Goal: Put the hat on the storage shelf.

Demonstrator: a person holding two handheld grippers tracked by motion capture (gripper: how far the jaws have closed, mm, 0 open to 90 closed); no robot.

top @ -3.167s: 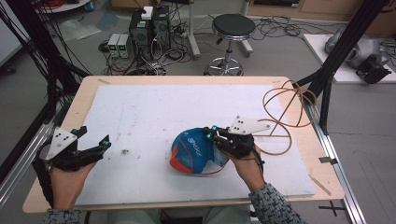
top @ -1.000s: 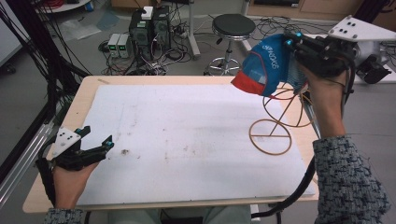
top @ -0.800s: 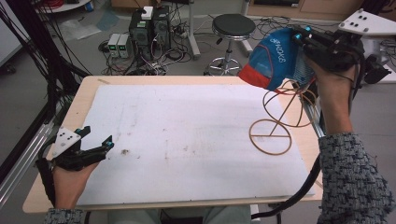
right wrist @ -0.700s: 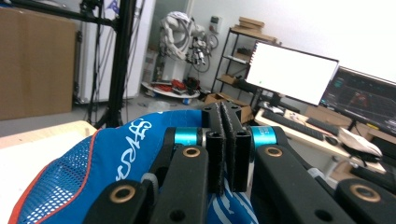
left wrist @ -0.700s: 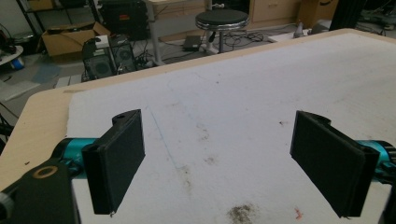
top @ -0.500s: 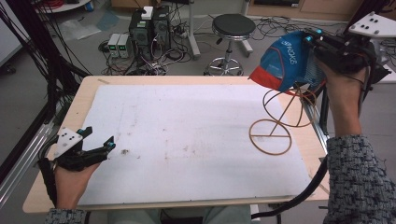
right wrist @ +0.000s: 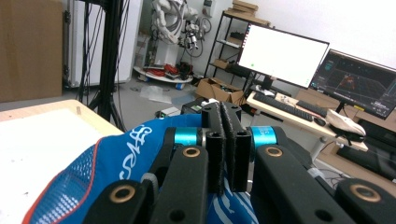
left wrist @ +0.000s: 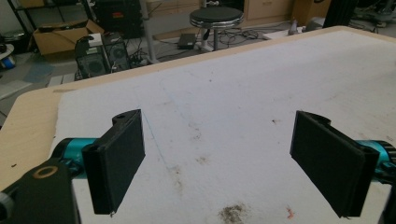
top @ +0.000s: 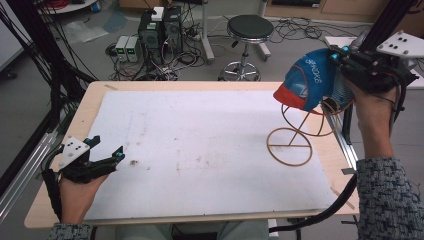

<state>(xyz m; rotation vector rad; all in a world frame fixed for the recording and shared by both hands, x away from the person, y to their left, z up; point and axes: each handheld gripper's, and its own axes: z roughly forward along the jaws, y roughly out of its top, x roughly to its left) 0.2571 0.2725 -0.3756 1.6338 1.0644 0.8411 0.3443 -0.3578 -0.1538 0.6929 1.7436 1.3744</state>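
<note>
Right gripper (top: 336, 54), jaws clenched on the blue-and-red fabric cap (top: 305, 80), holds it above the wooden wire-frame stand (top: 290, 145), probably for hanging; left gripper (top: 106, 154), far left of the stand, idles with jaws released

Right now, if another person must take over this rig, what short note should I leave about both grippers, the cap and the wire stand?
Right gripper: jaws shut on the back of the blue cap, held in the air just above the top of the wire stand.
Left gripper: jaws open, holding nothing, low over the white sheet near the table's front left corner.
Wire stand: upright at the right side of the sheet, its ring base flat.
Done: cap lifted and brought to the stand.
Left: probably lower the cap onto the stand's top, release, then draw the right gripper away. Whether the cap already touches the wire cannot be told.
</note>
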